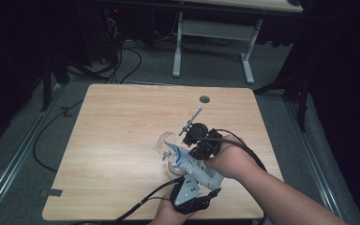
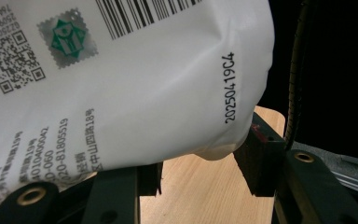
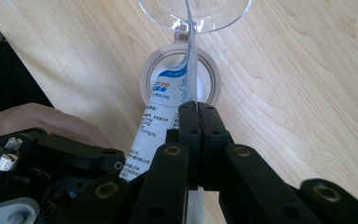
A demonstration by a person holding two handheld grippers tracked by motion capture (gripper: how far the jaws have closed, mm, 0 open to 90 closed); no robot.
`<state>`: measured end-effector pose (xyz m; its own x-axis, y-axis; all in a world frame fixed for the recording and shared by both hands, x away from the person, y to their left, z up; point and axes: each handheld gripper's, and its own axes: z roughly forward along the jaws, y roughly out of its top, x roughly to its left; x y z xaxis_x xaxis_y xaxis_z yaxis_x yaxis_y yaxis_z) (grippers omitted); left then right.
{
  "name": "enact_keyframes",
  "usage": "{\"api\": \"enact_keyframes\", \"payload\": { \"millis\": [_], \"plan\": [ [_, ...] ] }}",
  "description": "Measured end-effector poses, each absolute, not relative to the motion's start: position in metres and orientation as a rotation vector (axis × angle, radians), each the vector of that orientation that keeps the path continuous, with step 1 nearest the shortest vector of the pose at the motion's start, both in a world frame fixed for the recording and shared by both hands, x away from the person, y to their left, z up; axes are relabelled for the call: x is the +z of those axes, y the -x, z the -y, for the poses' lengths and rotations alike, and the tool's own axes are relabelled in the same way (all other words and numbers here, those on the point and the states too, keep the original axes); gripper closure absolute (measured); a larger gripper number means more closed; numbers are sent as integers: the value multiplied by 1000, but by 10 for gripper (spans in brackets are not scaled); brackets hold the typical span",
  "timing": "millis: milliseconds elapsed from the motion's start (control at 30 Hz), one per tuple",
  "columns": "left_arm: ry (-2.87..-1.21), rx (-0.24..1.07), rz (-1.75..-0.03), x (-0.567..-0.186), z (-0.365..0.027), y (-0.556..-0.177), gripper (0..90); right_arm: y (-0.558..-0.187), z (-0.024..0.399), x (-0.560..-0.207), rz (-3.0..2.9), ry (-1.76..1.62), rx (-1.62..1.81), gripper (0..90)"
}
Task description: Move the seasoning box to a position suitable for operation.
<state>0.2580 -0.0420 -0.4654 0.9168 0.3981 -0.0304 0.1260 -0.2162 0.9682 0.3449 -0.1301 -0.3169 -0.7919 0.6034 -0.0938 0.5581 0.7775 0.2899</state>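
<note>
Black jaws of the right gripper (image 3: 198,122) press together, pinching the thin upper edge of a white and blue pouch (image 3: 168,109) above a clear round container (image 3: 181,77) on the table (image 1: 122,122). Its open lid is cut off at the frame's top. From the left gripper (image 2: 205,163), the pouch's bottom shows barcode and date print, clamped between the jaws; the high view blurs these details.

Lab / recording room, dim, staged for data capture.
Lone wooden table (image 1: 122,140) on grey carpet; behind the table a white-legged desk (image 1: 215,42) with cable tangle (image 1: 117,51) to its left; black stands (image 1: 47,79) flank the table, floor rails (image 1: 9,168) along its sides, dark curtains around.
</note>
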Motion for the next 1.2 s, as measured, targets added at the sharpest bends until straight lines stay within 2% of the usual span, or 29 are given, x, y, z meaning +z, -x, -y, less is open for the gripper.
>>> {"api": "enact_keyframes", "payload": {
  "millis": [1200],
  "plan": [
    [-1779,267,-385,-464,41,-258,556,-345,128,-316,-2787,-921,373,900]
  ]
}}
